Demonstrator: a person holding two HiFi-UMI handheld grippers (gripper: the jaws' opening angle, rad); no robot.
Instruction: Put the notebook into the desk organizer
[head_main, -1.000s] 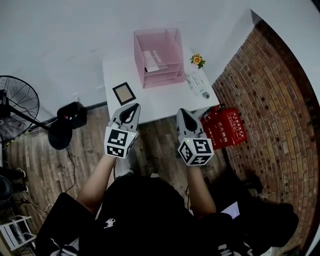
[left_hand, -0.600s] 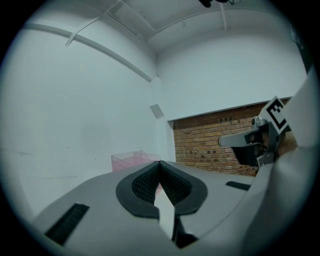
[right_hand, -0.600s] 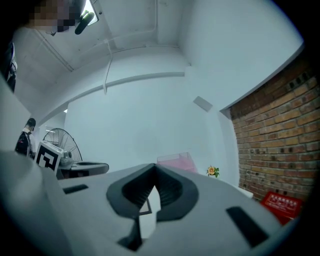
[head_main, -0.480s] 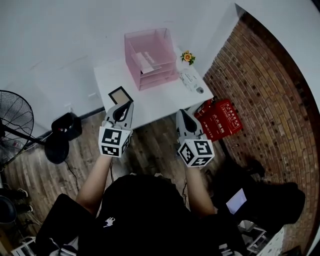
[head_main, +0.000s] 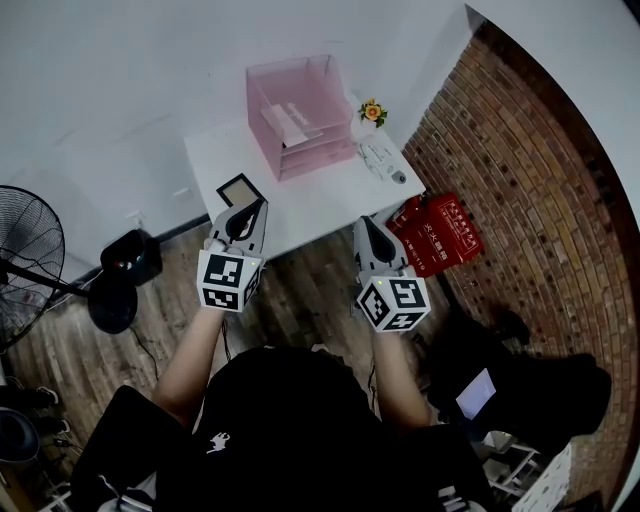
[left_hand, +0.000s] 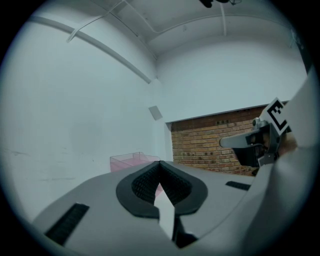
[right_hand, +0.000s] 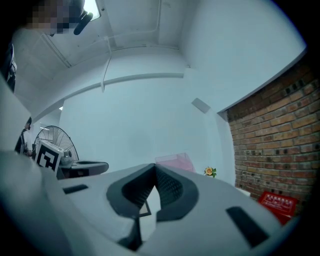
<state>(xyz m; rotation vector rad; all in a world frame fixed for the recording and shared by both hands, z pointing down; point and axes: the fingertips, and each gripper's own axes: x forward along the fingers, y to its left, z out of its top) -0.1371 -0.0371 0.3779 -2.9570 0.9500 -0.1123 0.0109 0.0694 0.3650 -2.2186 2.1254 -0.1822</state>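
Notebook (head_main: 243, 190) lies flat on the white table (head_main: 322, 205), near its front left corner, outside the pink desk organizer (head_main: 295, 115) that stands further back and to the right; left gripper (head_main: 258, 208) has its jaws pressed together with nothing in them; right gripper (head_main: 364, 224) the same; both held level in front of the table edge; notebook sits just beyond the left tips, well apart from the right ones, so the left hand is nearer; it looks near-square, long axis unclear.
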